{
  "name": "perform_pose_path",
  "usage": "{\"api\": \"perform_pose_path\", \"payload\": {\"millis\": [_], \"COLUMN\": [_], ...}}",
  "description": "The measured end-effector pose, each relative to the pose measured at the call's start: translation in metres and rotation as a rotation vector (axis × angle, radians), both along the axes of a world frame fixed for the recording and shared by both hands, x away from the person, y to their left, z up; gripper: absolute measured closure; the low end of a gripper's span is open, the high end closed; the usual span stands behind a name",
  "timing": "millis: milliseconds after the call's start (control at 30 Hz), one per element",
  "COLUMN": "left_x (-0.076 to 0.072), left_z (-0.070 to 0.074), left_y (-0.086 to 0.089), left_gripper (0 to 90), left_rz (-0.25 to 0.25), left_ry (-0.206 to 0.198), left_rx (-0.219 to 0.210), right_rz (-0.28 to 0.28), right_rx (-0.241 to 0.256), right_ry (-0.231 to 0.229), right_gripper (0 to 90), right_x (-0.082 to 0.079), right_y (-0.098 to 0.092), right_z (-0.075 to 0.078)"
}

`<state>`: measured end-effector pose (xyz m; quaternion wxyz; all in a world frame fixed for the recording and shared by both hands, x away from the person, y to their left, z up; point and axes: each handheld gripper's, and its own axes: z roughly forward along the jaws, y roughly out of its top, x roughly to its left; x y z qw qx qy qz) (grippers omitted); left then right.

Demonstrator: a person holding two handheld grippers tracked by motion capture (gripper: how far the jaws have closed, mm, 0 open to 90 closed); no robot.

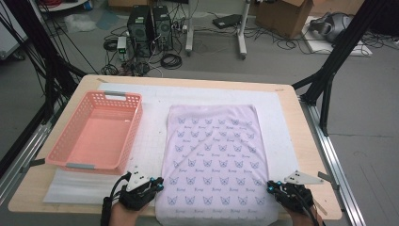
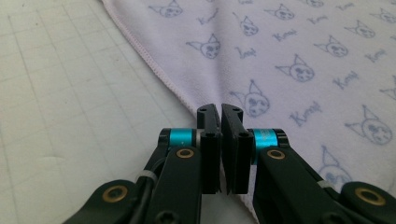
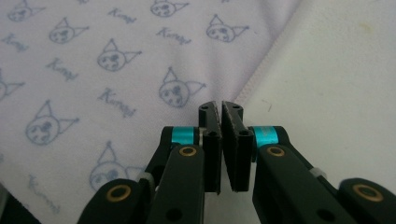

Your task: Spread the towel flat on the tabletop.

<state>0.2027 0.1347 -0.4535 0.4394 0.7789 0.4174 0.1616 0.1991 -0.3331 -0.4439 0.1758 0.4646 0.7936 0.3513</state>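
A pale lilac towel [image 1: 214, 150] printed with small cat faces lies flat on a white gridded mat [image 1: 151, 136], its near end at the table's front edge. My left gripper [image 1: 160, 183] sits at the towel's near left edge, jaws shut. In the left gripper view the towel [image 2: 289, 56] hem runs under the gripper [image 2: 220, 109], and no cloth is puckered between the jaws. My right gripper [image 1: 272, 187] sits at the near right edge, also shut. In the right gripper view the hem of the towel [image 3: 93, 70] meets the gripper [image 3: 220, 107], and the cloth stays flat.
An empty pink plastic basket [image 1: 134, 127] stands on the left of the wooden table [image 1: 306, 141]. Bare mat [image 2: 70, 93] lies left of the towel, and more mat [image 3: 336, 70] to its right. Computers, cables and boxes are on the floor beyond.
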Motion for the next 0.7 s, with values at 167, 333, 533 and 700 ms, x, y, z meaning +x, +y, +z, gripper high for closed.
{"api": "perform_pose_path", "payload": {"millis": [167,333,533,700], "left_x": [-0.003,0.000,0.014,0.011], "left_z": [0.002,0.004,0.000,-0.004], "left_y": [0.009,0.015,0.008,-0.006], "left_gripper": [89.4,70.1,55.4,76.4], "left_rz": [0.023,0.036,0.045,0.029], "left_ry": [0.013,0.042,0.064,-0.006], "left_rx": [-0.008,-0.077,-0.088,-0.002], "right_rz": [0.018,-0.013,-0.048,-0.085], "right_rx": [-0.002,0.067,0.092,0.094], "right_ry": [0.042,0.059,-0.004,-0.005], "right_gripper": [87.7,66.4,61.8,61.3], "right_x": [-0.012,-0.016,-0.012,-0.004], "right_y": [-0.010,-0.026,-0.027,-0.029], "right_z": [0.004,0.004,0.005,0.000]}}
